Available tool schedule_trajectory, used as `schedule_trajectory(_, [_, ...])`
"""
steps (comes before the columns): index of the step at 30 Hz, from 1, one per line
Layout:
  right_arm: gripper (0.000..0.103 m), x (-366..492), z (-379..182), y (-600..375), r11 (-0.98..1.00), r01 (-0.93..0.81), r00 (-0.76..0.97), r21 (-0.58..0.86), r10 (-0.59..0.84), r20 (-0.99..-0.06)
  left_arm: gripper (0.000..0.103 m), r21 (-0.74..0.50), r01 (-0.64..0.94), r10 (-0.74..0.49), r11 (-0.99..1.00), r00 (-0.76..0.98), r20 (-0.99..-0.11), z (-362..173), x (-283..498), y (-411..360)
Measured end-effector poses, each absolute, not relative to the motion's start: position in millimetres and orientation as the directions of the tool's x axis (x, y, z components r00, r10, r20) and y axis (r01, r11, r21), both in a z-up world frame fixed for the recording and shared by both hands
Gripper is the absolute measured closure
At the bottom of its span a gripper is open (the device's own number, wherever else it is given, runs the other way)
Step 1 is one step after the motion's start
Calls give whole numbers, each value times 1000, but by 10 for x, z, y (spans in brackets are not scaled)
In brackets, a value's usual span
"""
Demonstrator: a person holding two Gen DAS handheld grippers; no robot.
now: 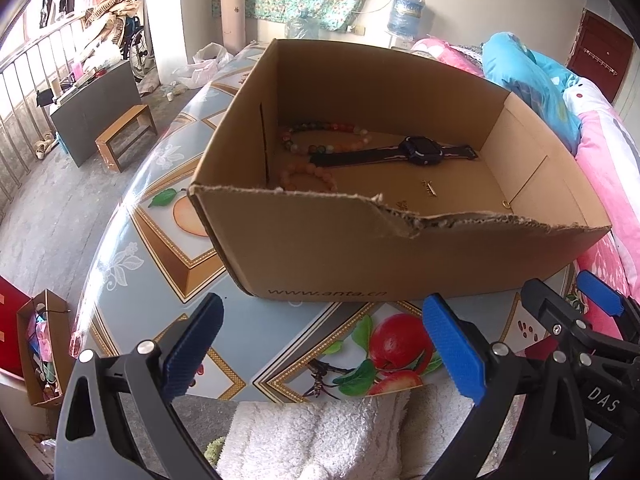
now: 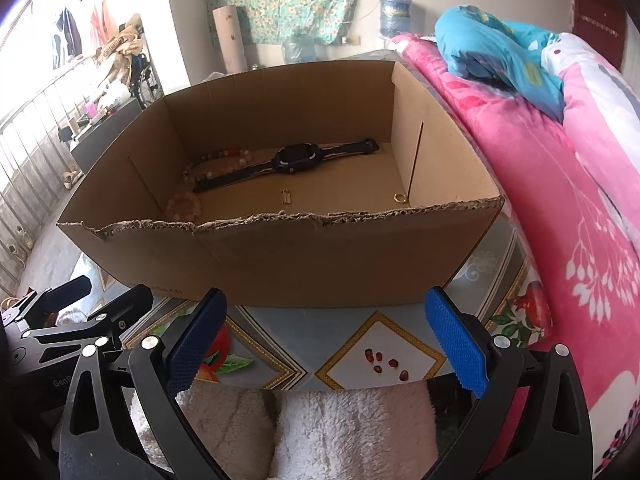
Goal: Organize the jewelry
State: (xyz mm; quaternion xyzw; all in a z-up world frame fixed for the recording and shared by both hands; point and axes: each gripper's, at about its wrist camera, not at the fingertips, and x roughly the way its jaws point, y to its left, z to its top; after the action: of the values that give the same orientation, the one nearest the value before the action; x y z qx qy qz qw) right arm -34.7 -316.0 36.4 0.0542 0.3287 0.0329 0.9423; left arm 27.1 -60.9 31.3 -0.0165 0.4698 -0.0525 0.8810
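An open cardboard box [image 1: 400, 256] [image 2: 280, 264] stands on the patterned table. Inside lie a black watch [image 1: 420, 151] [image 2: 298, 158], a multicoloured bead necklace [image 1: 324, 136] [image 2: 216, 160], a pink bead bracelet [image 1: 308, 178] [image 2: 184, 204], a small gold clip [image 1: 429, 188] [image 2: 286, 196] and a gold ring [image 2: 400, 197] [image 1: 506, 204]. My left gripper [image 1: 324, 344] is open and empty, in front of the box. My right gripper [image 2: 326, 340] is open and empty, also in front of the box. Each gripper shows at the edge of the other's view.
A white fluffy towel [image 1: 320, 436] [image 2: 320, 428] lies at the table's near edge under both grippers. A bed with pink bedding [image 2: 560, 200] runs along the right. A small wooden stool [image 1: 126, 136] and a carton of clutter [image 1: 40, 348] stand on the floor at left.
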Motion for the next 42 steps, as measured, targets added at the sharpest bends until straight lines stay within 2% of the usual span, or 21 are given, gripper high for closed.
schedule_trajectory(42, [8,-328,325,-3204,990,-25,772,135,105,-626,6,-63,69,-90,996,545,-834,290,260,-606])
